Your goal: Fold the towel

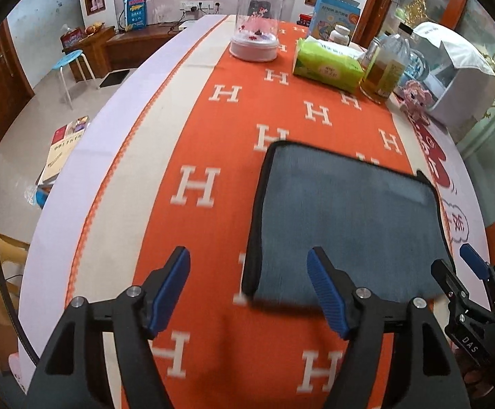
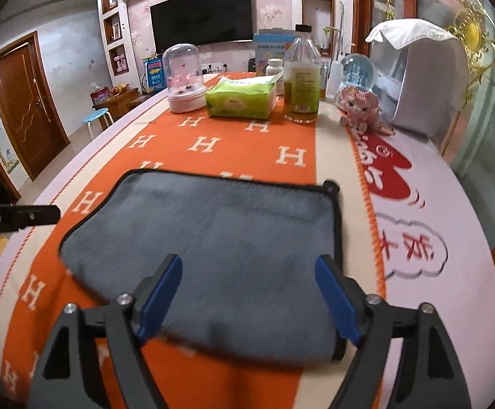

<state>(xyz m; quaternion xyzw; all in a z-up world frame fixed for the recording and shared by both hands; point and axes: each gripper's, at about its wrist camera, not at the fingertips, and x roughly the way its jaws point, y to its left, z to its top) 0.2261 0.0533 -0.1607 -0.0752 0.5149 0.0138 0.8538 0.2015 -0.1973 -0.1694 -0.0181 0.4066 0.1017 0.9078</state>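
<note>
A grey towel (image 1: 346, 218) with black edging lies flat on the orange tablecloth; it also shows in the right wrist view (image 2: 227, 245). My left gripper (image 1: 249, 291) is open and empty, just above the cloth at the towel's near left corner. My right gripper (image 2: 247, 294) is open and empty, hovering over the towel's near edge. The right gripper's blue fingers (image 1: 474, 262) show at the towel's right side in the left wrist view.
At the table's far end stand a glass dome (image 2: 184, 78), a green tissue pack (image 2: 240, 97), a bottle of yellow liquid (image 2: 302, 75), a snow globe (image 2: 356, 71), a pink toy (image 2: 360, 104) and a white appliance (image 2: 421, 75). The table edge (image 1: 87, 156) runs along the left.
</note>
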